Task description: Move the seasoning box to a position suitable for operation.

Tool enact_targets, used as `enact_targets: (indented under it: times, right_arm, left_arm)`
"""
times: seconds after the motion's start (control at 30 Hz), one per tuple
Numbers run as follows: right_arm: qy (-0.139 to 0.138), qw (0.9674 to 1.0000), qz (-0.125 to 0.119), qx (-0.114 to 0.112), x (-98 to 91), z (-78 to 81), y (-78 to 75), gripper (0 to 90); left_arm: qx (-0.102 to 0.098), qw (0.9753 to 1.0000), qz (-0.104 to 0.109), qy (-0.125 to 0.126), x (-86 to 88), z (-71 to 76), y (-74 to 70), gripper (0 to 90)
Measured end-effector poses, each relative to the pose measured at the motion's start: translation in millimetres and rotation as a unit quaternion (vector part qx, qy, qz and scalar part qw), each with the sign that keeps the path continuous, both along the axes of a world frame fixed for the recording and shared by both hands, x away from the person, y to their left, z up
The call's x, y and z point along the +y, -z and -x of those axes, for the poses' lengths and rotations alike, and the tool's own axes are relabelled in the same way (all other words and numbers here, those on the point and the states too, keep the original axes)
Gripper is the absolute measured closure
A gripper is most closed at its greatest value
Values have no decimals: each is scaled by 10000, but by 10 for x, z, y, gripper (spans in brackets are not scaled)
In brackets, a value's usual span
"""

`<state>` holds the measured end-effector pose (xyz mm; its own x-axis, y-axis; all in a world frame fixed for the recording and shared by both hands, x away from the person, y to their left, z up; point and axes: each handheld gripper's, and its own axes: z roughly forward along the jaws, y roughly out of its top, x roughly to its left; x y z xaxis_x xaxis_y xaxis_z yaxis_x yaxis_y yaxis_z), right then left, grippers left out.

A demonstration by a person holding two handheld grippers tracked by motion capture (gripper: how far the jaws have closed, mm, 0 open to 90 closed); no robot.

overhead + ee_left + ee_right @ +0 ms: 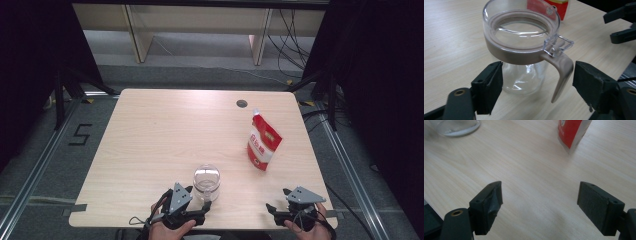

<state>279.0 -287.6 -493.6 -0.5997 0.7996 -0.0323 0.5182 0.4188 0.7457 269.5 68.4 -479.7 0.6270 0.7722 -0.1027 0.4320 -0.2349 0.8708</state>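
A clear glass jug [206, 181] with a taupe collar and handle [561, 72] stands near the table's front edge. My left gripper [197, 198] is open, its jaws either side of the jug's lower body and handle [537, 85], not touching them. A red and white pouch [263, 143] stands upright to the right, and its lower part [571, 132] appears in the right gripper view. My right gripper [278, 199] is open over bare wood [539, 202], with the jug's base [456, 126] far off to its left.
The light wooden table [165, 135] has a round cable hole [241, 103] near its far edge. My right gripper's black jaws [621, 25] show at the right of the left gripper view. Dark curtains and floor rails flank the table.
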Motion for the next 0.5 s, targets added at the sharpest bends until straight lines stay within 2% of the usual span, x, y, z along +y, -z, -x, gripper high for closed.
enact_targets:
  times: [0.07,0.1,0.13,0.17,0.2,0.23,0.27,0.3,0.33,0.37,0.4,0.43,0.47,0.5]
  right_arm:
    - [5,10000,42,-65,0,-2,2,210]
    - [21,10000,12,51,9,3,-1,210]
    - [-25,10000,43,-3,6,-8,4,210]
    - [85,9998,-62,142,30,20,1,210]
    - [21,10000,-23,79,25,14,1,210]
    - [33,9999,-20,98,25,16,0,210]
    - [46,9999,-70,137,33,22,1,210]
    - [26,9999,-87,111,32,19,1,210]
    - [-63,10000,-47,14,23,4,3,210]
    - [-52,9999,-84,91,33,16,-1,210]
    - [-63,9999,-98,85,37,17,-3,210]
    - [-60,9999,-92,91,43,21,-2,210]
    - [-176,9998,-7,-12,29,-2,2,210]
    - [-178,9998,-19,-16,34,-1,8,210]
  left_arm:
    - [0,10000,-59,-8,-23,-11,8,218]
    - [-2,10000,-34,-8,-43,-16,16,219]
    - [-65,9999,-104,-20,-51,-18,22,200]
    - [-75,9999,-92,-103,-66,-12,34,200]
    - [-41,9998,-117,-143,-65,-10,40,207]
    - [-49,9998,-167,-80,-45,-24,41,206]
    - [-16,9999,-110,-78,-32,-29,47,211]
    - [-3,10000,-19,-89,-27,-29,49,219]
    - [-15,9999,-108,-119,-5,-27,42,229]
    - [-54,9999,-68,-138,17,-33,43,244]
    - [-70,9997,-180,-131,58,-37,31,260]
    - [-108,9998,-151,-105,94,-52,33,280]
    - [-137,9996,-209,-118,131,-61,28,302]
    - [-95,9998,-110,-139,150,-63,34,331]
